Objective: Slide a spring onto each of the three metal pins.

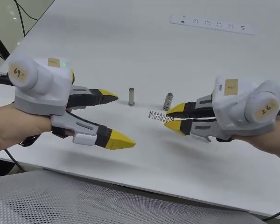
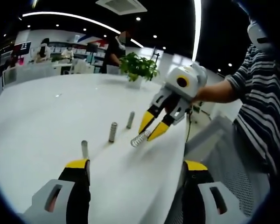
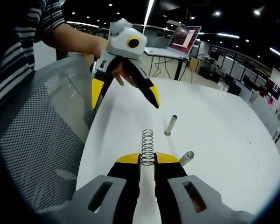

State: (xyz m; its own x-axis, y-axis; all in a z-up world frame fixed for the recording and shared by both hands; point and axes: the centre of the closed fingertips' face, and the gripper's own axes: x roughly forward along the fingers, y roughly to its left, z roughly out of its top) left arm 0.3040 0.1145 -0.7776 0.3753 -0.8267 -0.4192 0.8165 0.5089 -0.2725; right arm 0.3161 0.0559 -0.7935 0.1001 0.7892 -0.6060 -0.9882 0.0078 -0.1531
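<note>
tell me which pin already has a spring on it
The middle pin: coils wrap it, while the near pin and far pin are bare metal.

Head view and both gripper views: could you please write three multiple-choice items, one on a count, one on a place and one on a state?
1. How many pins are there? A one; B three; C five.
2. Where is the loose spring? A between the right gripper's jaws; B on a pin; C in the left gripper.
3. The left gripper is: A shut on a pin; B open; C shut on a spring.
Answers: B, left gripper view shows three; A, its jaws pinch it; B, jaws apart.
</note>
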